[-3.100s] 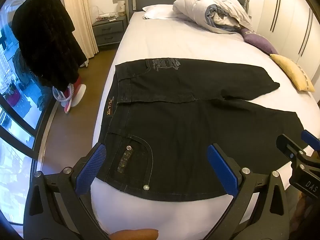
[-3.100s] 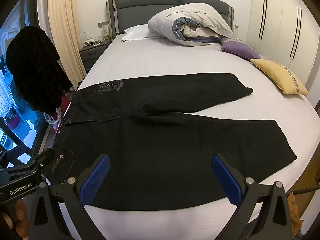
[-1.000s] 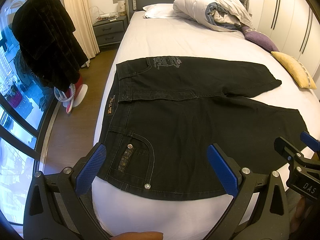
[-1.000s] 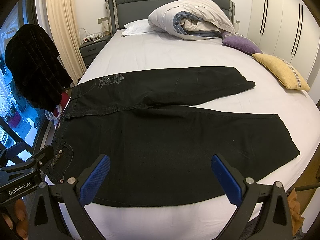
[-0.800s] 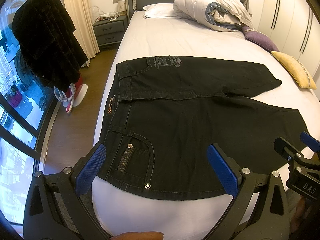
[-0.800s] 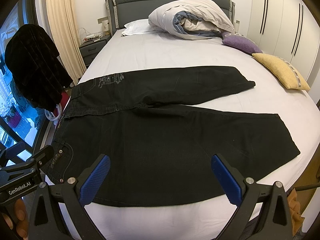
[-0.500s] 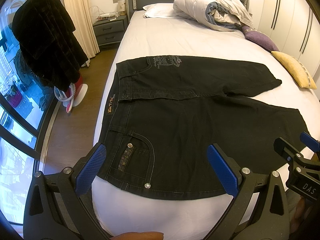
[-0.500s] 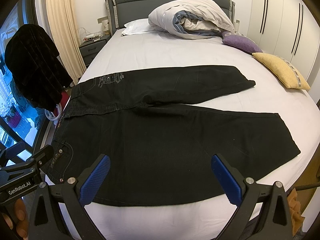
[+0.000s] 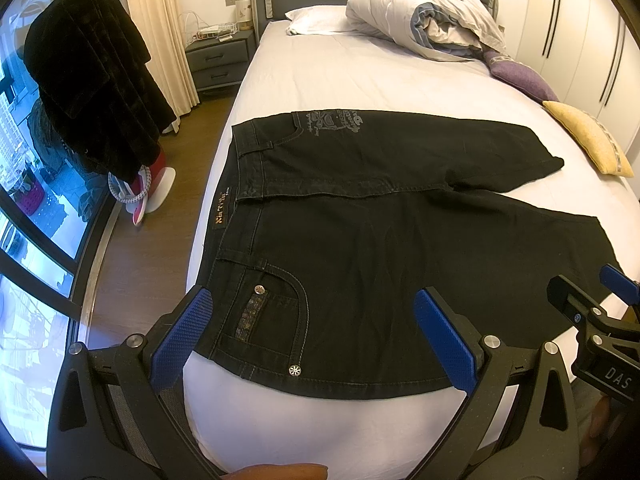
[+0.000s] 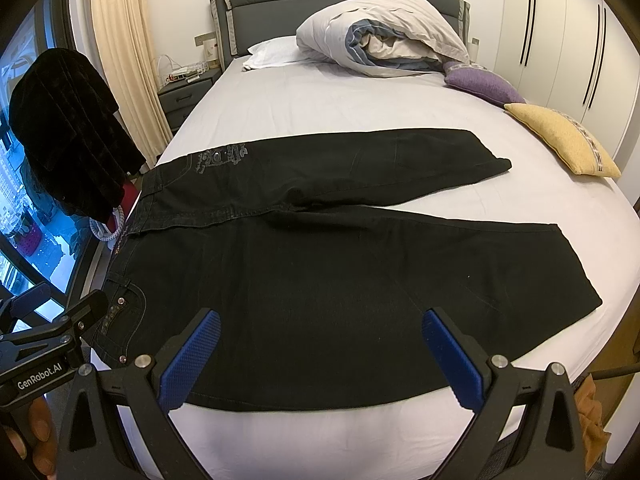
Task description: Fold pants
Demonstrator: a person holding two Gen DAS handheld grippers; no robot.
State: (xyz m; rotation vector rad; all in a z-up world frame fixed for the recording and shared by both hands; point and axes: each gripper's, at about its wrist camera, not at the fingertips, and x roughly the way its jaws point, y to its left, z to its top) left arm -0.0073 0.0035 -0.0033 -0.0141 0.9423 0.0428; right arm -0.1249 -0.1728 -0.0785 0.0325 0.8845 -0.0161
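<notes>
Left wrist: black denim pants point(image 9: 360, 232) — flat, unfolded.

Black denim pants point(image 9: 360, 240), spread flat and unfolded across the near part of a bed. Waistband toward the left edge, legs running rightward and splayed apart at the hems. Pale embroidery near the far waist; studded pocket with contrast stitching at the near corner.

pants point(image 9: 400, 248) black | sheet point(image 9: 360, 76) white | cushion point(image 10: 560, 140) yellow
</notes>
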